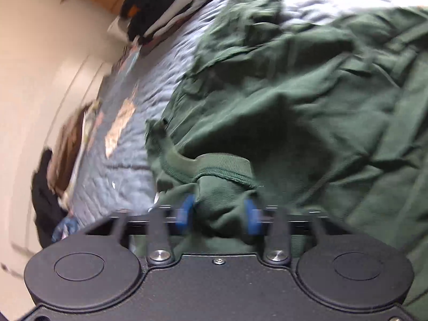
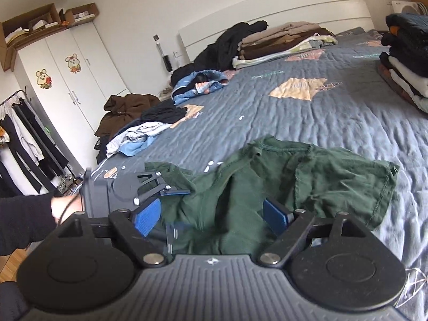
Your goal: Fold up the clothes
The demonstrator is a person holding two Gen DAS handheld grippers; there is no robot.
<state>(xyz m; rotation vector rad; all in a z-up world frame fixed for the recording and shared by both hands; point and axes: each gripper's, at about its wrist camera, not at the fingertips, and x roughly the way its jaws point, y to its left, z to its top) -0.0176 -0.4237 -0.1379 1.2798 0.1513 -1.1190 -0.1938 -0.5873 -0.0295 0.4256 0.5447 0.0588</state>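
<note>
Quilt [image 2: 334, 123], green shirt [image 2: 334, 176] near edge

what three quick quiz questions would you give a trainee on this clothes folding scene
1. True or false: the left gripper is shut on a bunched part of the green garment.
2. The right gripper is: A) open over the green cloth, B) shut on a sock, C) out of view.
3. Fill in: the folded stack at the right of the right wrist view rests on the ____.

Key: 1 true; 2 A; 3 quilt
</note>
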